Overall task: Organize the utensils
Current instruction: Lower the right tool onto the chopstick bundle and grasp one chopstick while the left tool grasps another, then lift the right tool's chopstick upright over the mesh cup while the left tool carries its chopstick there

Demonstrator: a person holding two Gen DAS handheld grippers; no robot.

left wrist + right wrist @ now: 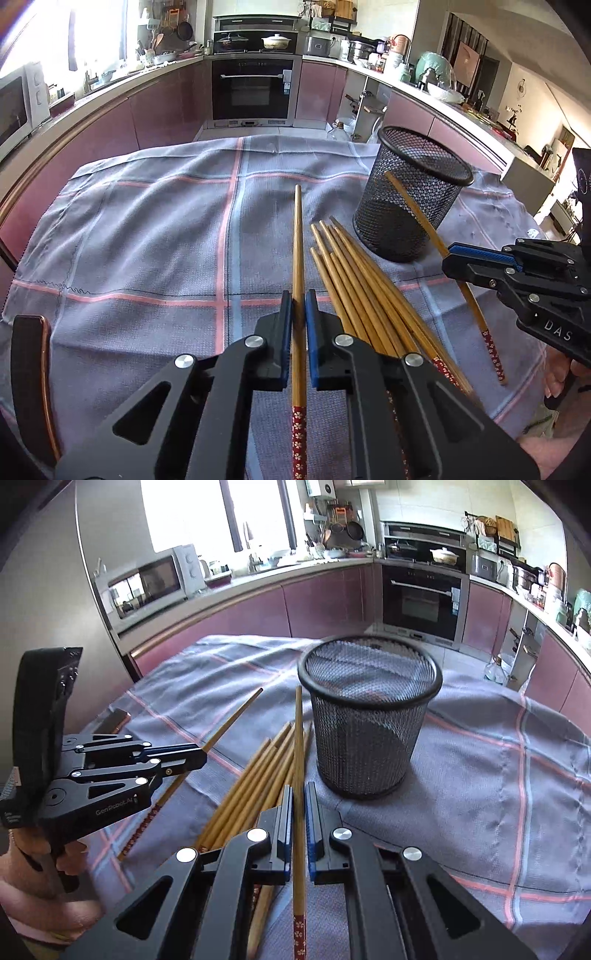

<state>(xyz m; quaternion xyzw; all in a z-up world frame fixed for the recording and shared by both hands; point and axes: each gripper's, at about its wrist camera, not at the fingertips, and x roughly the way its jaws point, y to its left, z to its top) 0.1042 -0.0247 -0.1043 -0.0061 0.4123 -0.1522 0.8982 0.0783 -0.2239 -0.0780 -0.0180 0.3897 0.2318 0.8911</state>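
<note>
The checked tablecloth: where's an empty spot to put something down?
The grey checked tablecloth lies bare on its whole side away from the black mesh cup, up to the far edge. It is crowded where the pile of wooden chopsticks lies beside the cup, with the left gripper and right gripper each clamping a chopstick above it.

1. Daylight floods through my kitchen window – blown out white.
2. Glare on the oven.
3. Fisheye bends the counters; corners go black.
4. Basket rim slightly blurred.
</note>
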